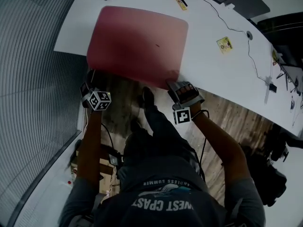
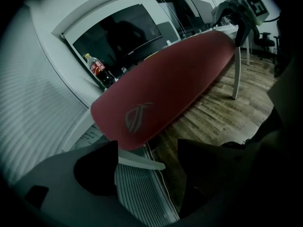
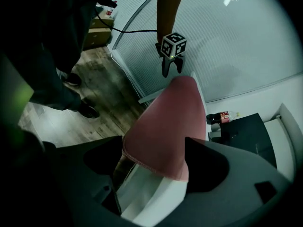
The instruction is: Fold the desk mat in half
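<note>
Pink desk mat [image 1: 137, 41] flat on white bench [image 1: 213, 65], upper centre of frame, near edge overhanging for easy access. Jaws of left gripper [image 2: 147, 157] wide, just short of one corner; those of right gripper [image 3: 154, 162] wide astride the other.

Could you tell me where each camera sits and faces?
Head view: on the head, looking down at mat, table, own arms.
Left gripper view: on left gripper, facing mat's logo corner past open jaws.
Right gripper view: on right gripper, mat corner between open jaws.
Shared: both gripper views see the bottle and each other's gripper.
</note>
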{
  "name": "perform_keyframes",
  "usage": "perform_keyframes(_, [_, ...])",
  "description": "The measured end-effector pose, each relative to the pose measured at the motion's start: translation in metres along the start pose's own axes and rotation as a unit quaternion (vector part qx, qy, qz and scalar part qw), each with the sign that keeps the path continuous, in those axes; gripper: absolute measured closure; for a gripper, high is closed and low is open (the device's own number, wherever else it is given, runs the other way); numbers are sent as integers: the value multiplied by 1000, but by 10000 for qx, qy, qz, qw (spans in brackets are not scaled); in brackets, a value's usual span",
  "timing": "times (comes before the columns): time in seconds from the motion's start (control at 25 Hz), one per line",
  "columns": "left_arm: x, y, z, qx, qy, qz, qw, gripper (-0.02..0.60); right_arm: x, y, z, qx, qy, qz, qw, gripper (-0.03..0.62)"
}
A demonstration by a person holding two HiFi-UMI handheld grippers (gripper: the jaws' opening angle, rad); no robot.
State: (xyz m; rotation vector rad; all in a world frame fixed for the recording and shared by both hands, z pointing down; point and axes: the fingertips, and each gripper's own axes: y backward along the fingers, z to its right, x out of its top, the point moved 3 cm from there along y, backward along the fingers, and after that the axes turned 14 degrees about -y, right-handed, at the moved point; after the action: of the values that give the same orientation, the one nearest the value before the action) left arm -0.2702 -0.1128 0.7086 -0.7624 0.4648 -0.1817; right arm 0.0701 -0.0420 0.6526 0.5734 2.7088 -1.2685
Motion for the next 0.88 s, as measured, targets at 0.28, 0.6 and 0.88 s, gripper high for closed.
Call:
perform_keyframes(0.28, [9, -14, 6, 47, 130, 40, 9999, 189, -8, -12, 5, -321, 141, -74, 9994, 198])
perform_keyframes(0.6, [15, -12, 3, 306, 215, 224, 9990, 227, -10, -11, 20, -477, 207, 102, 9986, 343])
perform_keyframes(0.88, [18, 2, -3, 398, 149, 326, 9986, 249, -4, 3, 41, -475, -413, 416, 9972, 474])
